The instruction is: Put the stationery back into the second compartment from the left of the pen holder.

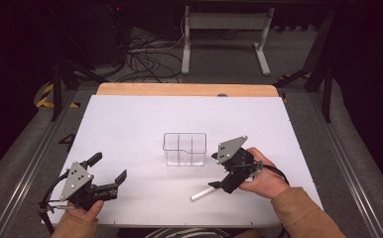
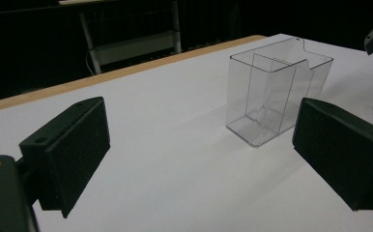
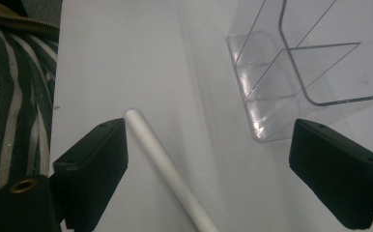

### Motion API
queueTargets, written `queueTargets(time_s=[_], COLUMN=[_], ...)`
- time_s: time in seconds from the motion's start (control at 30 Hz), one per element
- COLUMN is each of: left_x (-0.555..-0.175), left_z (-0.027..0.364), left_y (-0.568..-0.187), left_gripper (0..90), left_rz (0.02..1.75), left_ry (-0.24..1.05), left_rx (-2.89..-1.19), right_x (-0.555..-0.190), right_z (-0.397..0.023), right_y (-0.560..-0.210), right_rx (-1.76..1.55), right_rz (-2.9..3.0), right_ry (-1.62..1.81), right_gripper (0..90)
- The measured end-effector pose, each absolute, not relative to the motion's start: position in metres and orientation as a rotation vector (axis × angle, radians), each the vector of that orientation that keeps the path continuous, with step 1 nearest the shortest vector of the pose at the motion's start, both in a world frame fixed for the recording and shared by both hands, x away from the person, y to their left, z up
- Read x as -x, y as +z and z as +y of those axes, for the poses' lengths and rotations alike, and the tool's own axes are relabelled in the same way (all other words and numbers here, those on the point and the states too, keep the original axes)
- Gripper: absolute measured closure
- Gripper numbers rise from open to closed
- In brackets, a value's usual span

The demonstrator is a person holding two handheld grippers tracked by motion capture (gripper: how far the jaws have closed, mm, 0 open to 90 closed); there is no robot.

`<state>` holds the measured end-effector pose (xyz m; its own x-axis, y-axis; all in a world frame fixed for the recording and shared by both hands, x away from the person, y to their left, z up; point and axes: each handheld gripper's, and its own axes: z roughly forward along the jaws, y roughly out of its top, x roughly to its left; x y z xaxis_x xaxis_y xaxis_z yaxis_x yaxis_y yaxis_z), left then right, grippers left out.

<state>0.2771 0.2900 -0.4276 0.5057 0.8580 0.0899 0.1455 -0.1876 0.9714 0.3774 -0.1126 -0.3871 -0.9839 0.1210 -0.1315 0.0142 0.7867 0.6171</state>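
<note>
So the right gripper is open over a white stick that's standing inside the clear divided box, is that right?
Not quite. The white stick is not inside the clear divided box; it lies flat on the white table, beside the box and apart from it. The right gripper is indeed open, with the stick between its fingers, untouched as far as the right gripper view shows.

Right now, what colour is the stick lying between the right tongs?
White; the stick shows best in the right gripper view.
</note>
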Motion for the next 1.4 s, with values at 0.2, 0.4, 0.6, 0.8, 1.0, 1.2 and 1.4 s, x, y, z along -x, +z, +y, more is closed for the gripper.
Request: queueTargets(time_s=[0.2,0.4,0.6,0.8,1.0,1.2,1.4], left_x=[-0.277,-0.277,-0.277,-0.277,-0.277,-0.277,-0.276], left_z=[0.290,0.290,0.290,0.290,0.290,0.291,0.291], left_y=[-0.428,-0.428,-0.428,-0.428,-0.428,-0.428,-0.428], left_gripper=[7.1,7.1,7.1,7.1,7.1,7.1,7.1], left_rz=[0.870,0.871,0.871,0.871,0.872,0.873,0.875], left_ry=[0.810,0.809,0.809,0.813,0.813,0.813,0.813], left_rx=[-1.656,-1.656,-1.658,-1.657,-1.657,-1.655,-1.655], right_x=[-0.380,-0.381,-0.383,-0.380,-0.380,-0.379,-0.378], right_z=[-0.109,-0.104,-0.098,-0.092,-0.087,-0.083,-0.080], right_y=[-0.394,-0.403,-0.411,-0.418,-0.424,-0.428,-0.432], right_rx=[-0.087,-0.063,-0.014,0.040,0.114,0.183,0.253], right_rz=[2.860,2.899,2.946,2.975,2.996,2.998,2.988], right_ry=[0.909,0.831,0.754,0.653,0.562,0.521,0.486], right_gripper=[17.5,21.4,28.9,36.1,45.7,53.6,61.1])
